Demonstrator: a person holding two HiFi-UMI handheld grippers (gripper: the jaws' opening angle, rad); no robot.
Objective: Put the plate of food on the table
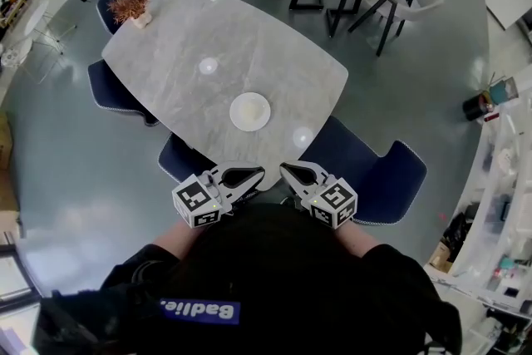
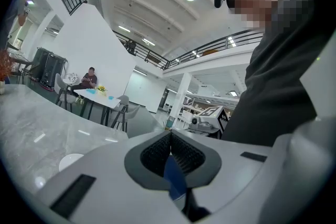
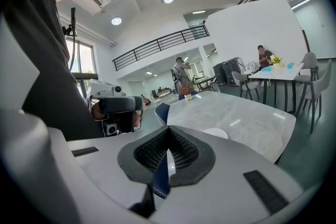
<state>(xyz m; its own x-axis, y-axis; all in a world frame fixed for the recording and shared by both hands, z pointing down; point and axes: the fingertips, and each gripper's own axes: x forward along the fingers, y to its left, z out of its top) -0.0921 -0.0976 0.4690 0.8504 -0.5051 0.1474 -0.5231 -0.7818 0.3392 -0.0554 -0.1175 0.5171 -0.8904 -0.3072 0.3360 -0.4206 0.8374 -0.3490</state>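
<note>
Plate of food (image 1: 249, 111) is noted on the grey table (image 1: 166, 37), near the edge closest to the person. Left gripper (image 1: 247, 176) and right gripper (image 1: 293, 174) are held side by side past that edge, apart from the plate, beside a blue chair (image 1: 382, 179). Both pairs of jaws are pressed together with nothing pinched.

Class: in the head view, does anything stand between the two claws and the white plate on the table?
Nothing visible does. Only bare table lies between the plate and the left claw and right claw, both shut.
</note>
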